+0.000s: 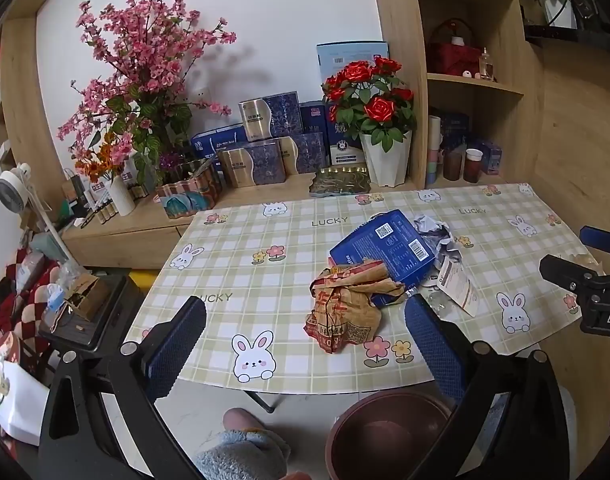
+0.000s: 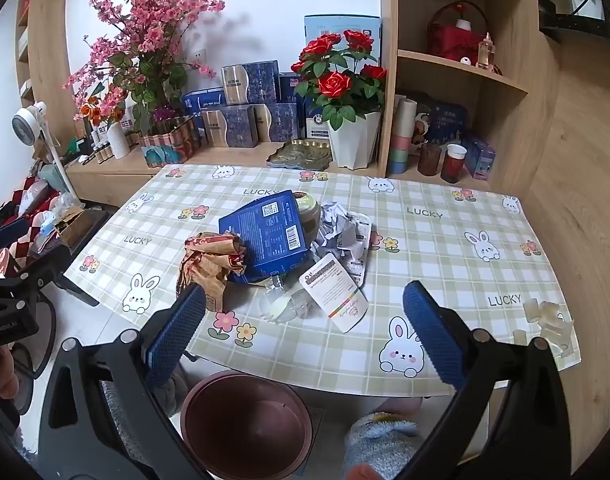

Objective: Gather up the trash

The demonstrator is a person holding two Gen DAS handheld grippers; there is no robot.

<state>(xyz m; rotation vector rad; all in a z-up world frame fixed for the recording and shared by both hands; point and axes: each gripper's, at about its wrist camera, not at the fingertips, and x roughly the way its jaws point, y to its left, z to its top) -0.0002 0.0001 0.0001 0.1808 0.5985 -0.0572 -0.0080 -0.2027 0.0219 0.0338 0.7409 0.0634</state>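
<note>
Left gripper and right gripper are held with jaws wide apart, nothing between. Trash pile on table: crumpled brown wrapper, blue packet, print unreadable. Brown bin partly hidden by gripper fingers. "LUCKY" is read on tablecloth.

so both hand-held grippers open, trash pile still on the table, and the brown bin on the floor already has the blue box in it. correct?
Not quite. The brown bin is empty in the right wrist view; the blue box still lies in the trash pile on the table. The rest holds: left hand-held gripper and right hand-held gripper are both open.
</note>
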